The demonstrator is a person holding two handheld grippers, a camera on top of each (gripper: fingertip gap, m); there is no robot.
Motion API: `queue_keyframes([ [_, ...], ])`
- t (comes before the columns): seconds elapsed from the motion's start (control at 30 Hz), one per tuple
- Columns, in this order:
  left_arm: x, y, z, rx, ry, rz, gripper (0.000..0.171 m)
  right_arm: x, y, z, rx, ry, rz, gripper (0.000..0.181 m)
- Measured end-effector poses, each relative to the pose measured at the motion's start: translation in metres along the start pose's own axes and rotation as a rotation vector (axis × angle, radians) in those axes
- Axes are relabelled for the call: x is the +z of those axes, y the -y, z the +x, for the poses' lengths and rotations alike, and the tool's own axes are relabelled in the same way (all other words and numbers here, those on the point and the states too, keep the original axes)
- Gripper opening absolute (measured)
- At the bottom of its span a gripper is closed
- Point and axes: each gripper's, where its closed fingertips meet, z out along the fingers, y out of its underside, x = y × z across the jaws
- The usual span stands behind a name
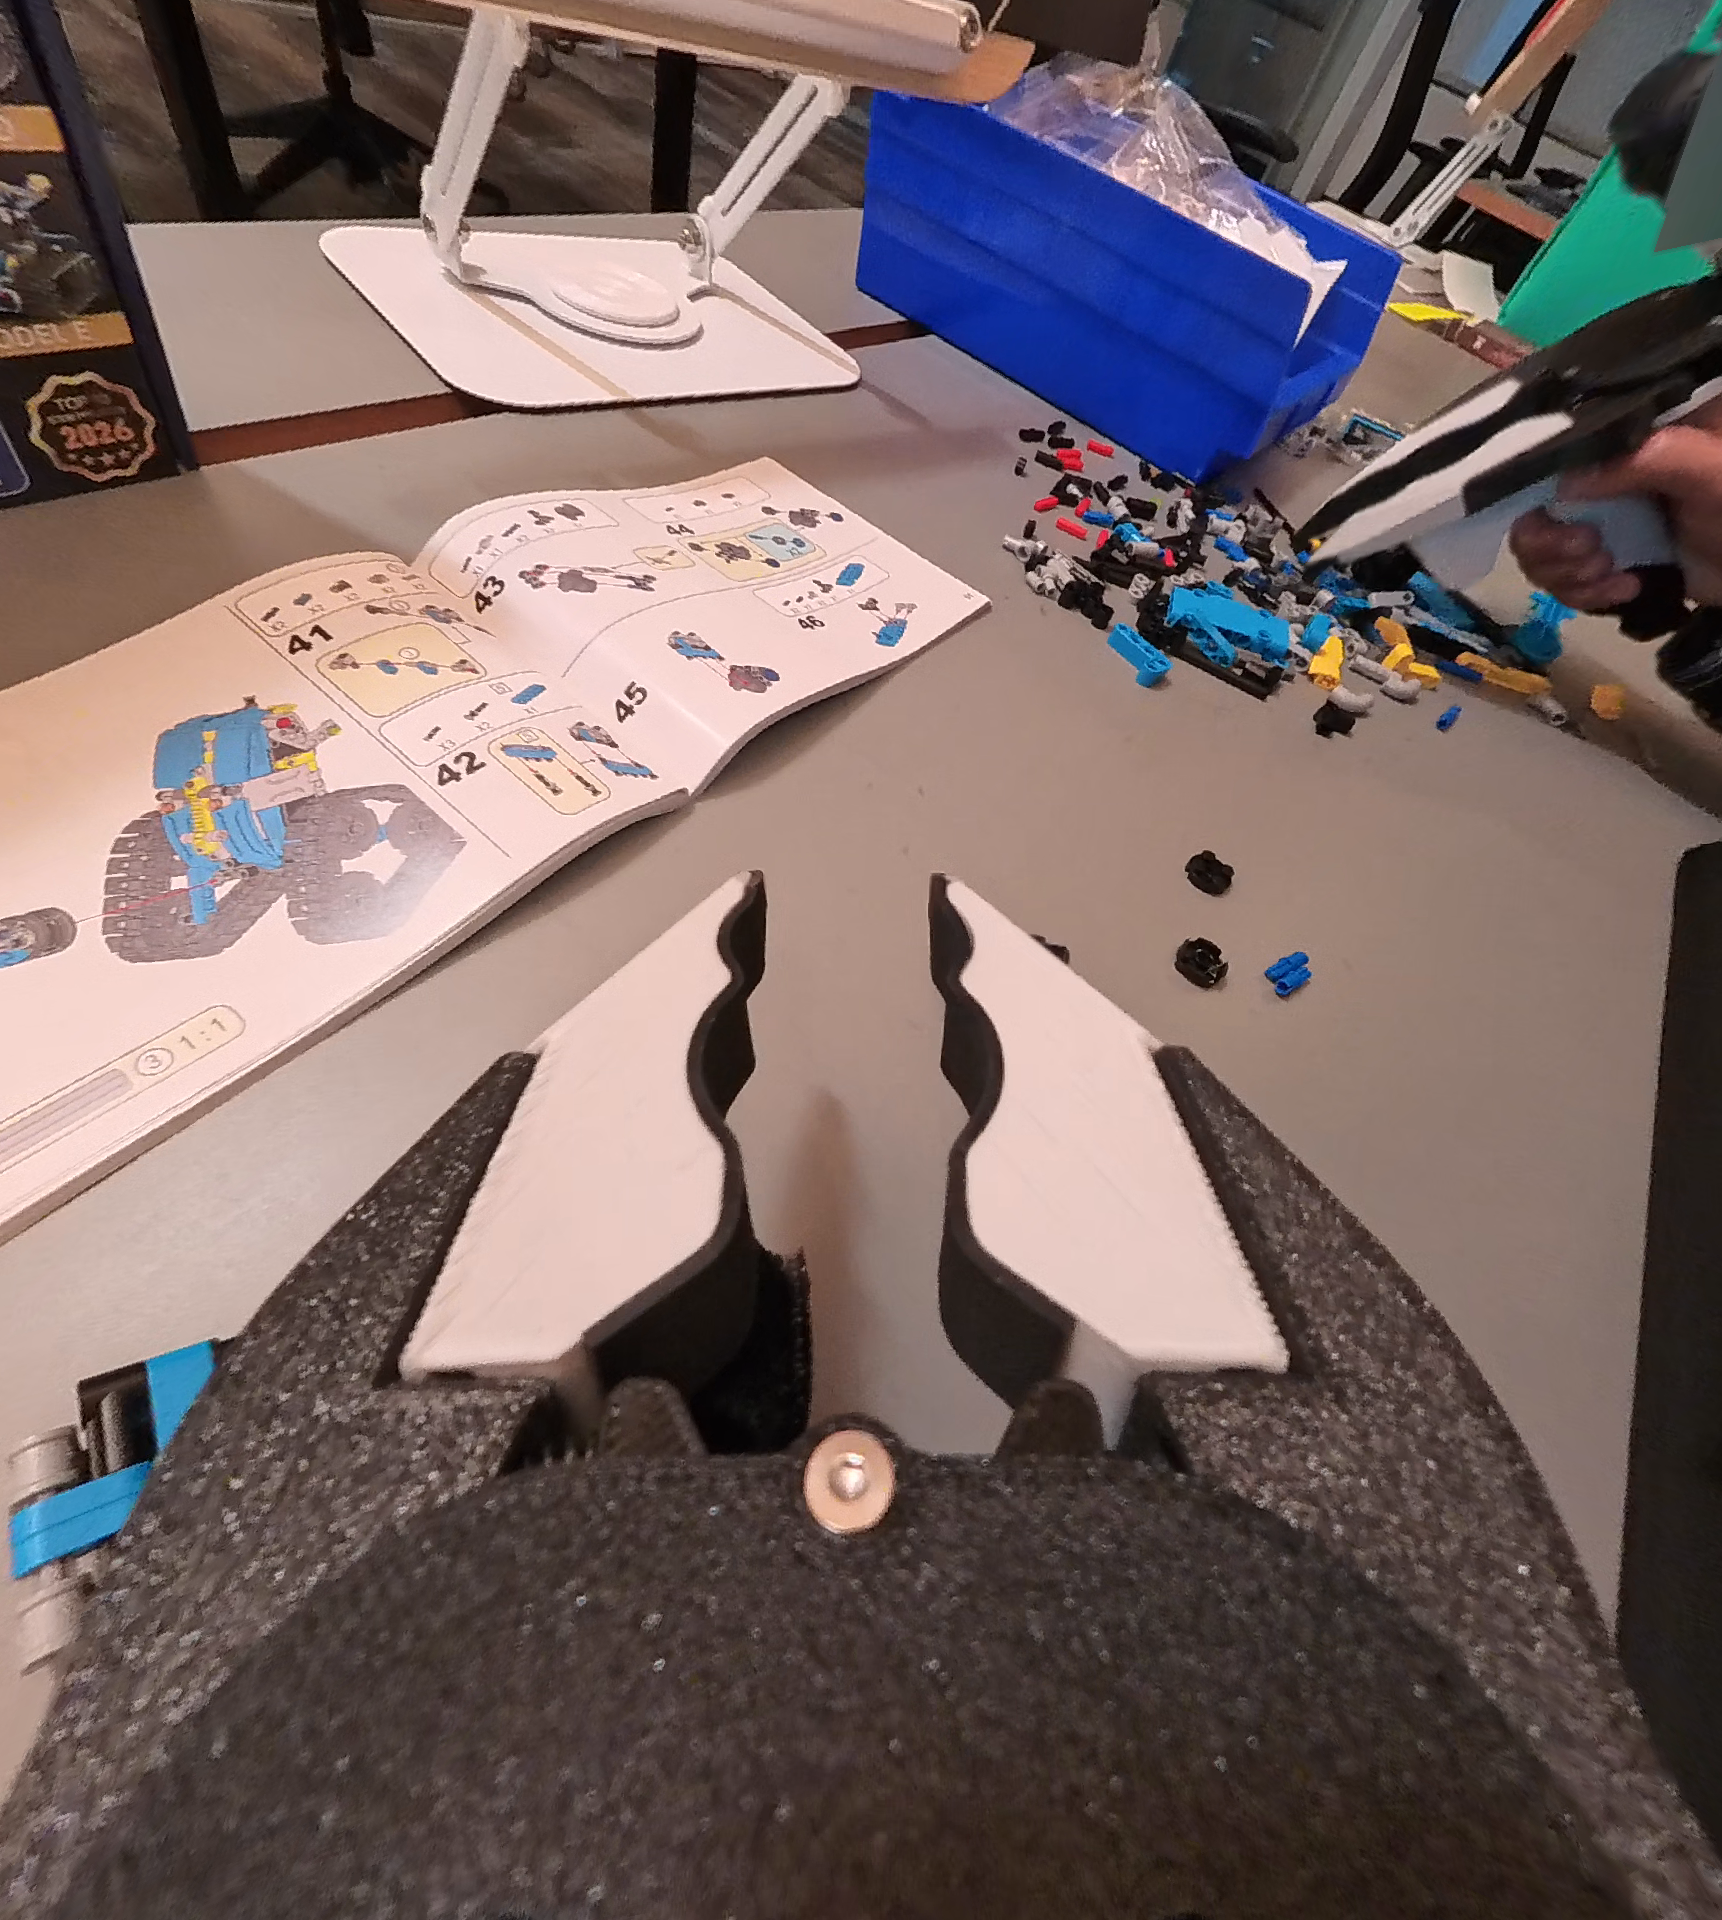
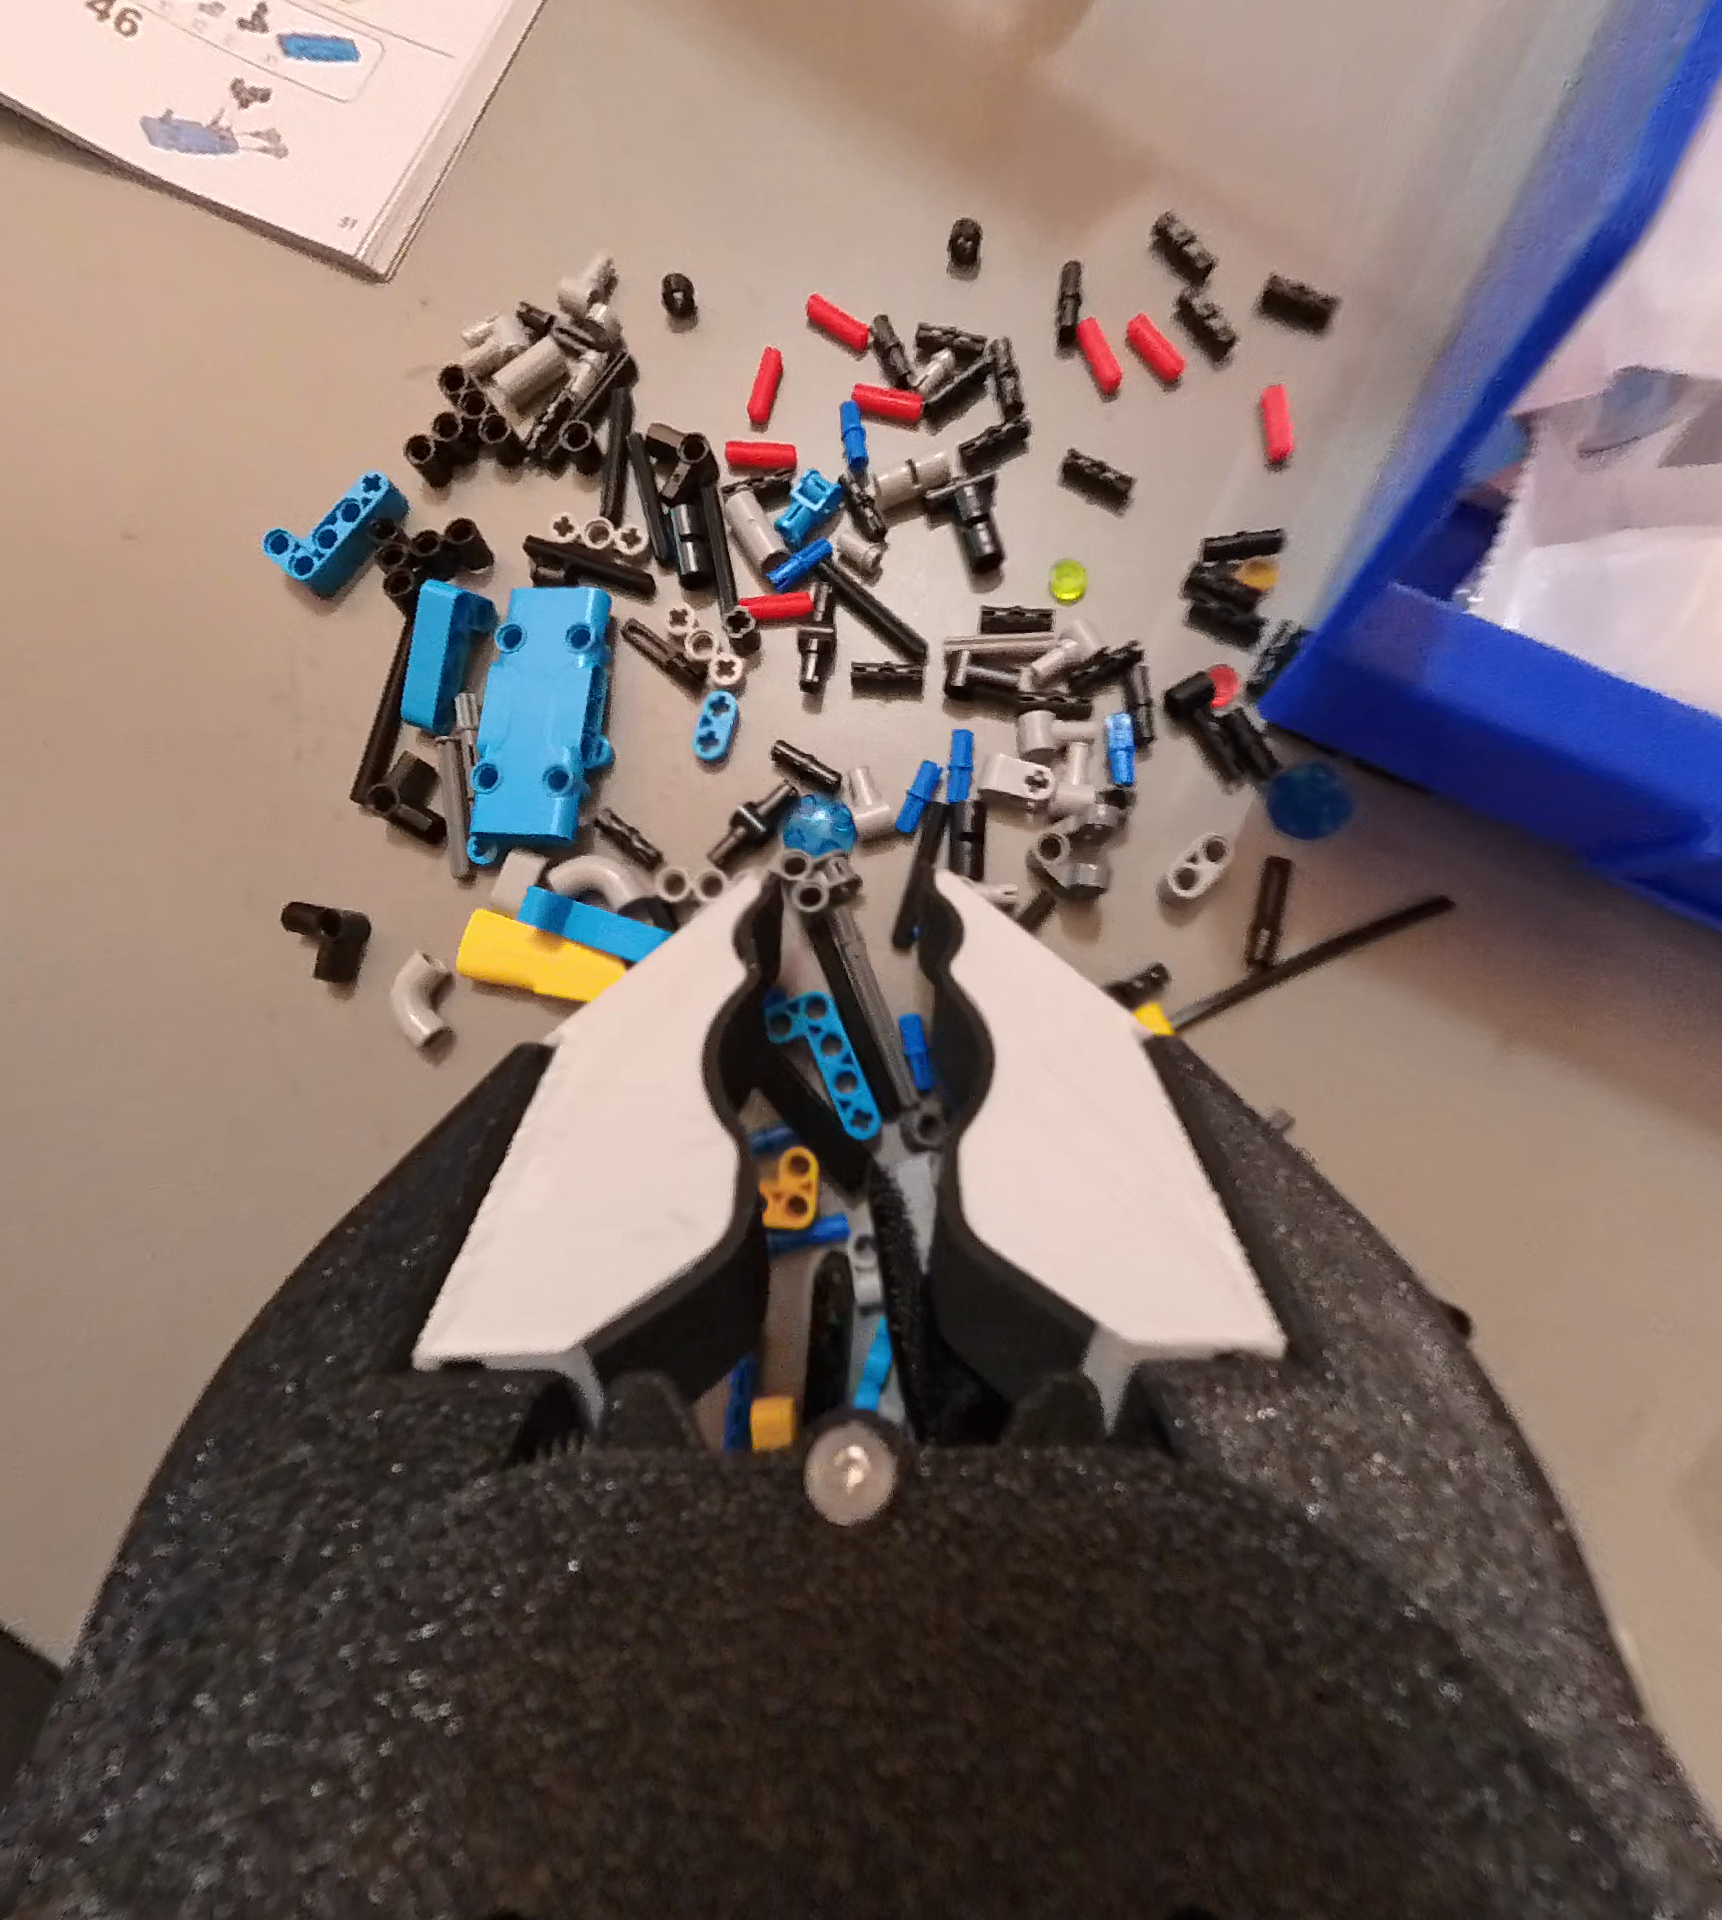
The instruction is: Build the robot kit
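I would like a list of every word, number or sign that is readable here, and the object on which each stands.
I do not copy out writing, so I only say where it stands.
The open booklet: large black step numbers, small part counts, a page number in the corner.
The dark box: banners with words and a round gold badge, partly blurred.
The blue bin and the loose building pieces: no writing visible.

Open instruction booklet (image 1: pixel 400 748) at ten o'clock on grey surface (image 1: pixel 940 748); blue bin (image 1: pixel 1096 270) at one, white stand (image 1: pixel 587 301) at twelve.
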Motion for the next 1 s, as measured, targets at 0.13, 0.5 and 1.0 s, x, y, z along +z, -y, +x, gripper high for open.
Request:
queue_keyframes([
  [0.13, -0.001, 0.002, -0.003, -0.017, 0.005, 0.016, 0.031, 0.014, 0.002, -0.005, 0.006, 0.026, -0.023, 0.022],
  [0.5, 0.000, 0.002, -0.004, -0.029, -0.008, 0.016, 0.031, 0.012, 0.000, -0.010, -0.015, 0.013, -0.109, 0.020],
  [1.0, 0.001, -0.001, 0.001, 0.014, -0.003, -0.008, 0.031, 0.024, 0.000, -0.004, -0.030, 0.031, -0.166, 0.020],
])
